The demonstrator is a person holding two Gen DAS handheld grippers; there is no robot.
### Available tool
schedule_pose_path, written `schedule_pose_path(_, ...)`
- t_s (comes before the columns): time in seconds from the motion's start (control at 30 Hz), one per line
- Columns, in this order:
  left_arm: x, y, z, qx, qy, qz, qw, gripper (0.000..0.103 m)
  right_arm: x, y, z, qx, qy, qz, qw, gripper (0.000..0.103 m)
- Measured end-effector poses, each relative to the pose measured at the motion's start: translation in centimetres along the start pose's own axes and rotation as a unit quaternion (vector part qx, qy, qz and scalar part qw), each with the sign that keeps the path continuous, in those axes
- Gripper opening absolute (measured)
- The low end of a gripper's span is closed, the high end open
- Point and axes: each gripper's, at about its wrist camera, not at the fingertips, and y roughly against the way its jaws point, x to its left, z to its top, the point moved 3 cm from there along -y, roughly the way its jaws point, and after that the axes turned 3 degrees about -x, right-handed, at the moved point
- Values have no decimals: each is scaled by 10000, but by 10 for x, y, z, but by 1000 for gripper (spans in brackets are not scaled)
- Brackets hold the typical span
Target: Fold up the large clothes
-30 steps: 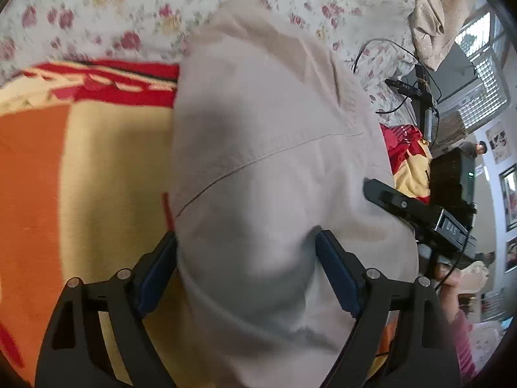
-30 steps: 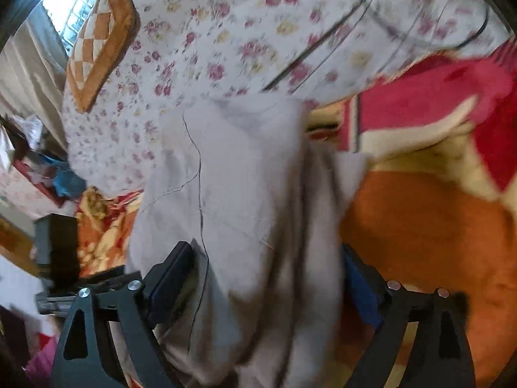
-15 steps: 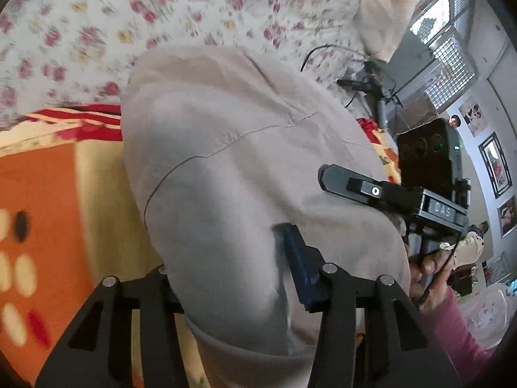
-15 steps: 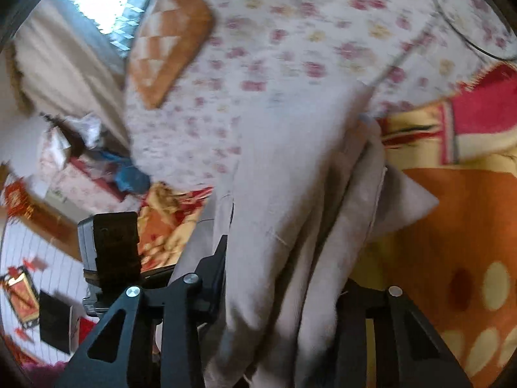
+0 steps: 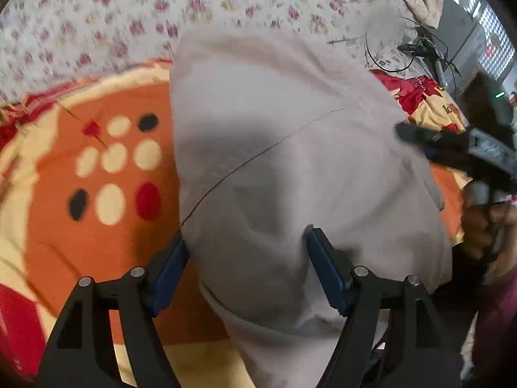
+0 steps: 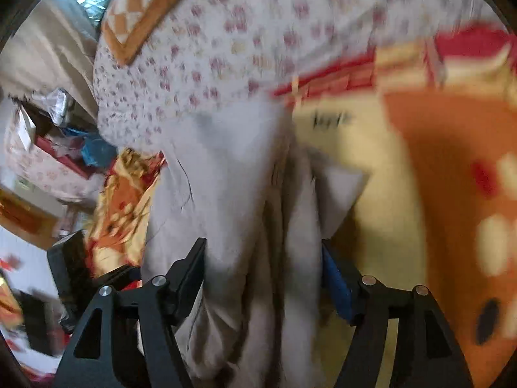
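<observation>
So right at my cameras, both tongs have a bunch of the beige garment (image 5: 290, 148) between their blue pads. The left tongs (image 5: 247, 258) have just been opening, cloth bulging between the jaws and touching both pads, though I can't tell if they truly pinch it. Same story on the right tongs (image 6: 263, 268): just been opening, a thick gathered wad of folds fills the gap.

I'd guess the garment handles soft, floppy and fairly light, a woven cotton sort of thing with seams. It sags wherever I'm not holding, so I'd take it by the hem or seam edges, not the loose middle, or the layers slide apart.

Beyond the tongs the garment drapes over the orange blanket (image 5: 106, 226) on the bed. Past the garment lies the floral sheet (image 5: 129, 16).
</observation>
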Motion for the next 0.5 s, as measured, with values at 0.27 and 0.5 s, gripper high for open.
schedule_pose_path(0.27,2,0,17,-467,105,700,9964,74,104,17,1,-302,1824,-74,9827,65)
schedule_pose_path(0.5,0,-19,19,-644,139,821,9944,84,55,-37,-28,192,2091,-1374,9680,50)
